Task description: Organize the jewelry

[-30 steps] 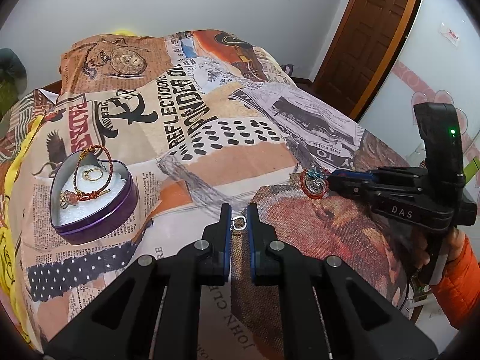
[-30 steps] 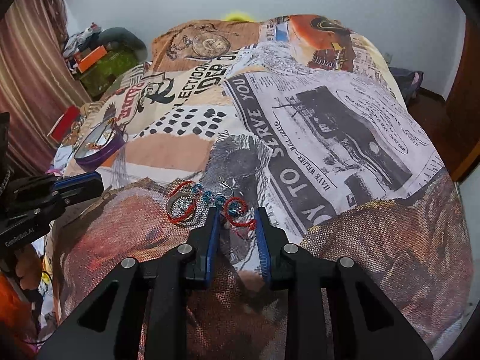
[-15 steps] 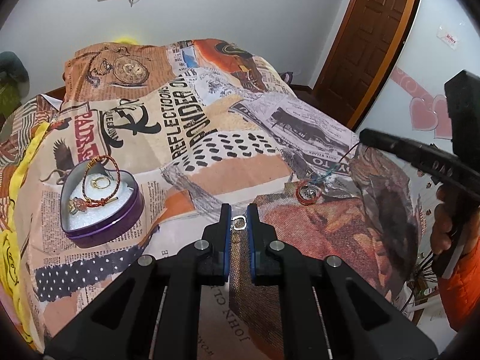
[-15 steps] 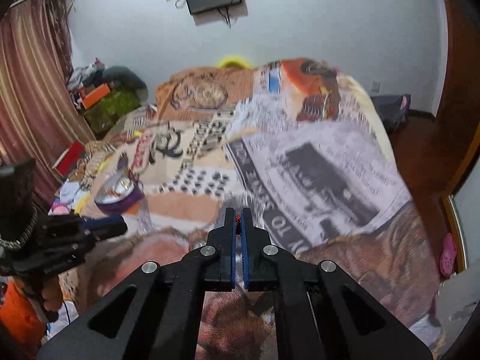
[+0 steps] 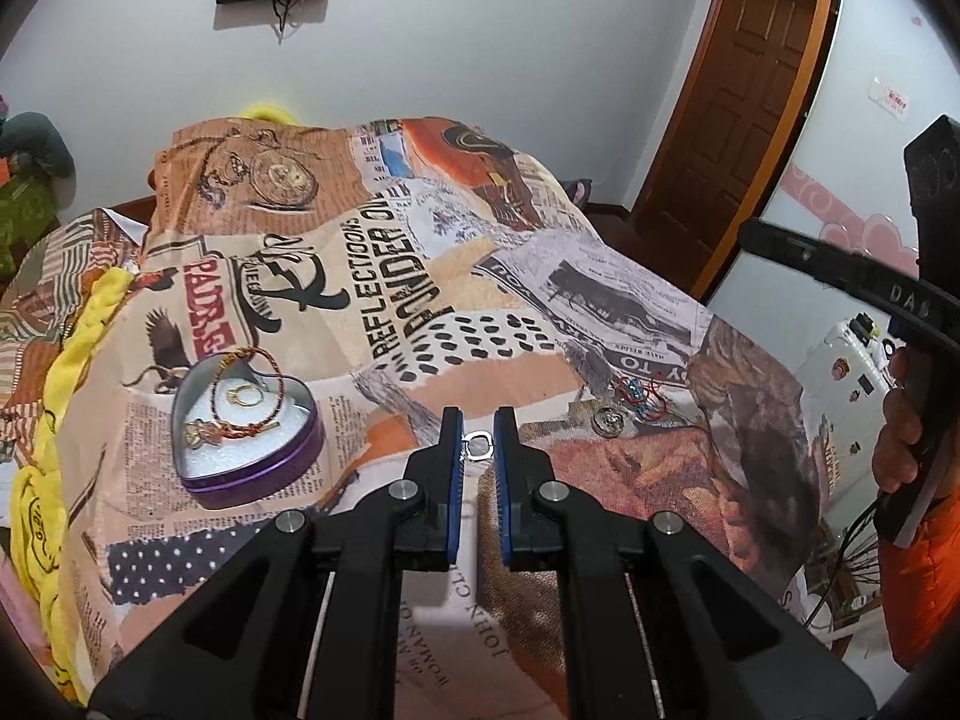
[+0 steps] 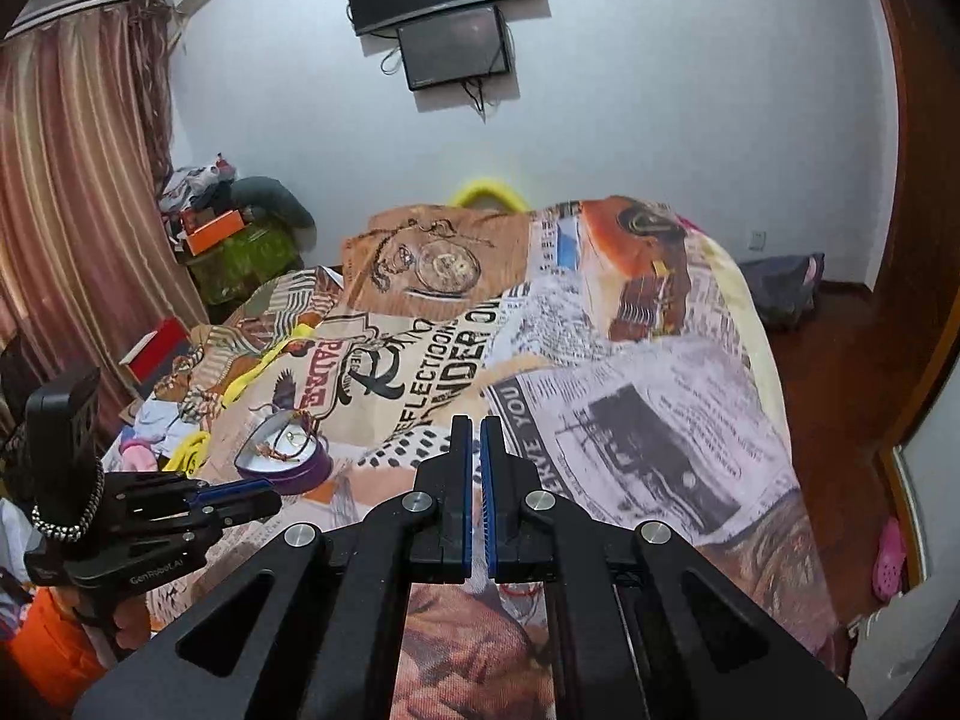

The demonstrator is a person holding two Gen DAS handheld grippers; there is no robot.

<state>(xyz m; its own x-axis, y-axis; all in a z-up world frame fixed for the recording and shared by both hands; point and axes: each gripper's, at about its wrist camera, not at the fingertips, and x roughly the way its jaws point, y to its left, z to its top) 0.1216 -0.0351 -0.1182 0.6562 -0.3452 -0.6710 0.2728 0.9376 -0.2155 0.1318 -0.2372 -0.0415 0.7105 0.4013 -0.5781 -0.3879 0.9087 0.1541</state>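
My left gripper (image 5: pixel 477 427) is shut on a small silver ring (image 5: pixel 478 445), held above the bedspread. A purple heart-shaped tin (image 5: pixel 243 429) lies open to its left, holding a red-and-gold bracelet (image 5: pixel 246 387) and a gold ring (image 5: pixel 243 397); it also shows in the right wrist view (image 6: pixel 282 456). Red and blue string jewelry (image 5: pixel 637 394) and a round silver pendant (image 5: pixel 607 422) lie on the bed to the right. My right gripper (image 6: pixel 474 427) is shut and raised high above the bed; nothing shows between its tips. It appears at the right edge of the left wrist view (image 5: pixel 756 234).
The bed carries a newspaper-print cover (image 5: pixel 420 276) with a yellow blanket (image 5: pixel 72 348) along its left side. A wooden door (image 5: pixel 738 96) stands at the far right. Curtains (image 6: pixel 66 228) and piled clutter (image 6: pixel 222 228) are at the left.
My right gripper closed by the red string jewelry and rose up and away; the jewelry dropped back onto the bed. My left gripper kept holding the silver ring and lifted slightly.
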